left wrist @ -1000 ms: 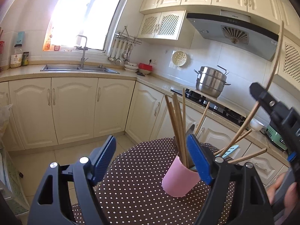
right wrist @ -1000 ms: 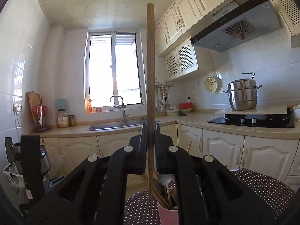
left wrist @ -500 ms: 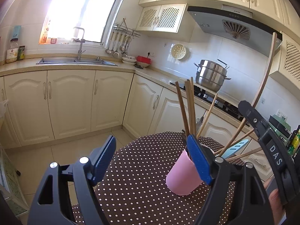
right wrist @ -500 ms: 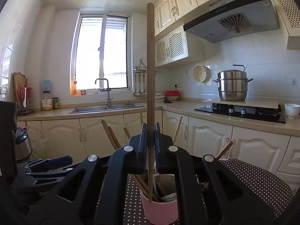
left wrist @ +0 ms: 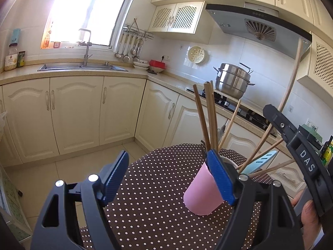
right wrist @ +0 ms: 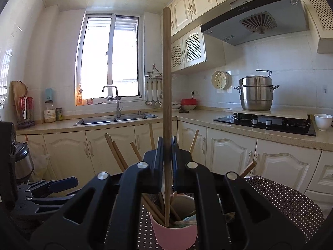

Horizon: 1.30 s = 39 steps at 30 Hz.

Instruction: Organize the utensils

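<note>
A pink cup (left wrist: 199, 195) (right wrist: 174, 237) stands on a brown dotted table (left wrist: 145, 187). It holds several wooden chopsticks (left wrist: 208, 120) and a light blue utensil (left wrist: 260, 162). My right gripper (right wrist: 167, 145) (left wrist: 272, 114) is shut on a long wooden stick (right wrist: 166, 73) (left wrist: 291, 79). The stick stands upright with its lower end inside the cup. My left gripper (left wrist: 166, 162) (right wrist: 68, 189) is open and holds nothing. Its right finger (left wrist: 220, 177) is in front of the cup's rim, and the cup sits to the right of the gap, not between the fingers.
Cream cabinets and a counter run along the walls, with a sink (right wrist: 116, 119) under the window. A steel pot (right wrist: 256, 91) sits by the black hob (right wrist: 264, 123), and a white cup (right wrist: 322, 120) stands to its right. A person's hand (left wrist: 310, 214) holds the right gripper.
My right gripper has come down with the stick, whose lower end now sits inside the pink cup instead of above it. The left gripper stays open and has drifted a little.
</note>
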Each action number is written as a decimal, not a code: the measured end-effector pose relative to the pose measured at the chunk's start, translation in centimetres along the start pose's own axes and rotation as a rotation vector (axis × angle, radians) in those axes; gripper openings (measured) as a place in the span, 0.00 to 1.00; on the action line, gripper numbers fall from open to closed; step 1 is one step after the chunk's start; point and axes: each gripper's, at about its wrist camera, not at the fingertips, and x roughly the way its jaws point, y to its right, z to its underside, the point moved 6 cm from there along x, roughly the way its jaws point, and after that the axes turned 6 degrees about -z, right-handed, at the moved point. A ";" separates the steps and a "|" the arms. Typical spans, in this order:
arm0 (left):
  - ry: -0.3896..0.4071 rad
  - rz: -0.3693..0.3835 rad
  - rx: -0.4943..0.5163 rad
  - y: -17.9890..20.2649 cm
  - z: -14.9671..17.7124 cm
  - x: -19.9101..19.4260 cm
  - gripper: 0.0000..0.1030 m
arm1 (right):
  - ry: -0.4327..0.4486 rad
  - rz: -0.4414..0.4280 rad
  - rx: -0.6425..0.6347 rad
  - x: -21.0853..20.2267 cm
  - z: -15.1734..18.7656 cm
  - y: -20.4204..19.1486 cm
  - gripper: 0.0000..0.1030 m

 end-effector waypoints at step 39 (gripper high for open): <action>0.142 0.006 0.142 5.4 0.3 -13.1 0.81 | 0.053 0.153 0.030 -15.0 -2.9 1.6 0.70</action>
